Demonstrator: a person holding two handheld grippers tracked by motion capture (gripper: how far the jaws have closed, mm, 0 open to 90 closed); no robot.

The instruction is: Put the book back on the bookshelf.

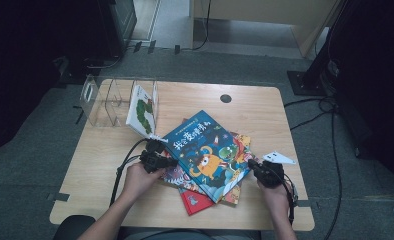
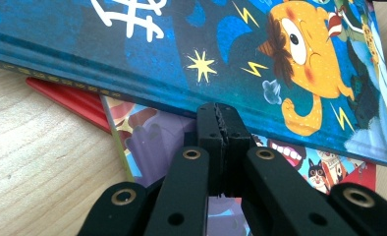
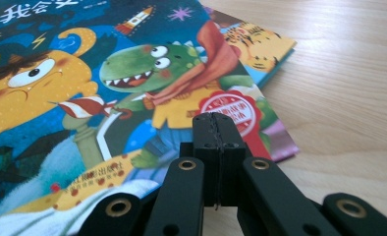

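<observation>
A blue picture book with an orange monster on its cover lies on top of a loose stack in the middle of the wooden table. Under it lie a red book and other colourful books. My left gripper is shut, and its tips sit against the blue book's thick left edge, over a purple cover. Nothing is between its jaws. My right gripper is also shut and holds nothing. Its tips rest low over the blue book's right corner.
A clear plastic book rack stands at the table's back left, with one white-covered book leaning in its right slot. A round cable hole is near the back edge. A tiger-covered book pokes out beyond the stack.
</observation>
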